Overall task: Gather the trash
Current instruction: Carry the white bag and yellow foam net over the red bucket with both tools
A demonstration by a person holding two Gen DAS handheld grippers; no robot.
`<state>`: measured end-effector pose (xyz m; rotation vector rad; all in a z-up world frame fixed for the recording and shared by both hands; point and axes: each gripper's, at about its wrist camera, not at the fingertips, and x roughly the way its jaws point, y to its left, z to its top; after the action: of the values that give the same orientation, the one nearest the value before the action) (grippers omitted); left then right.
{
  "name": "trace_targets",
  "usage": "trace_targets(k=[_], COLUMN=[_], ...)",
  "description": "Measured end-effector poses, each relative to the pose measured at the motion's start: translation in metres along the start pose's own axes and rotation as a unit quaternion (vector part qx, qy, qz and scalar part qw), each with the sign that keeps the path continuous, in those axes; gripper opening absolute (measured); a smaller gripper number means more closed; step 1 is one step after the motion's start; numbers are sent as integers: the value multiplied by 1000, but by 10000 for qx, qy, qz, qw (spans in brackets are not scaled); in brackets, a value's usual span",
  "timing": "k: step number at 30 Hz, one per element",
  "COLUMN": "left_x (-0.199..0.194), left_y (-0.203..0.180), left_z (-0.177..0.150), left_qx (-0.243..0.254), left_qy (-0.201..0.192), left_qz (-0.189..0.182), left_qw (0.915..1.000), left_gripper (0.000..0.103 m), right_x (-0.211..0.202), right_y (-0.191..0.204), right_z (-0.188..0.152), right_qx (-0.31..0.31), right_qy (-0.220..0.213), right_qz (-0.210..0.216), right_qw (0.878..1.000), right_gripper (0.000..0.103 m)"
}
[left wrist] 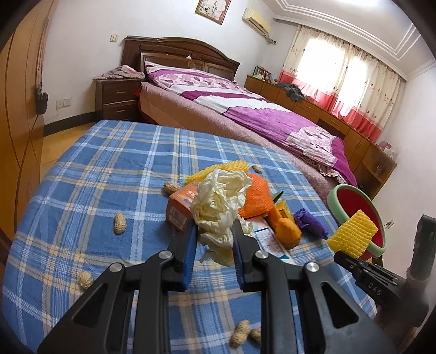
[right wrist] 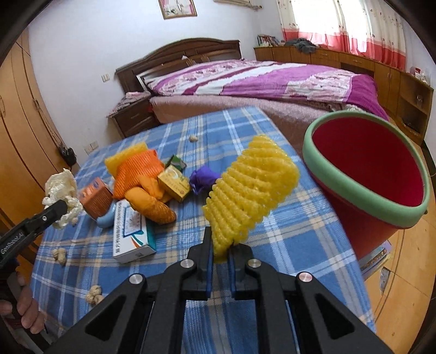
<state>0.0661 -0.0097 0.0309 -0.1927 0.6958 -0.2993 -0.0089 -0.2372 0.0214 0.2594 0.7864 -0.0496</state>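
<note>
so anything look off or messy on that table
Yes: peanuts lie scattered across the plaid cloth, and boxes and foam nets sit heaped mid-table. The red bin is tipped toward the table rather than upright.

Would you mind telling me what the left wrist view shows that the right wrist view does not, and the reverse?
Only the left wrist view shows the left gripper pinching the cream crumpled paper from behind, plus the air conditioner. Only the right wrist view shows the right gripper clamped on the yellow foam net's lower end, and the light blue object beside the white medicine box. Both show the red bin, purple wad and plaid cloth.
</note>
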Motion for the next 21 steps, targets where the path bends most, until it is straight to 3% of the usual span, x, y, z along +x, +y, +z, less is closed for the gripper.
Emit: trace_targets(k=[21], left_x=[-21], left_y=[-52], left_z=[15], left_qx=[26], left_qy=[15], left_qz=[-558], left_qw=[9984], left_gripper=[24], right_x=[-75], right_y=[-24], right_z=[19], right_qx=[-23], right_qy=[-946], right_qz=[272], right_qw=[9951], right_gripper=[10])
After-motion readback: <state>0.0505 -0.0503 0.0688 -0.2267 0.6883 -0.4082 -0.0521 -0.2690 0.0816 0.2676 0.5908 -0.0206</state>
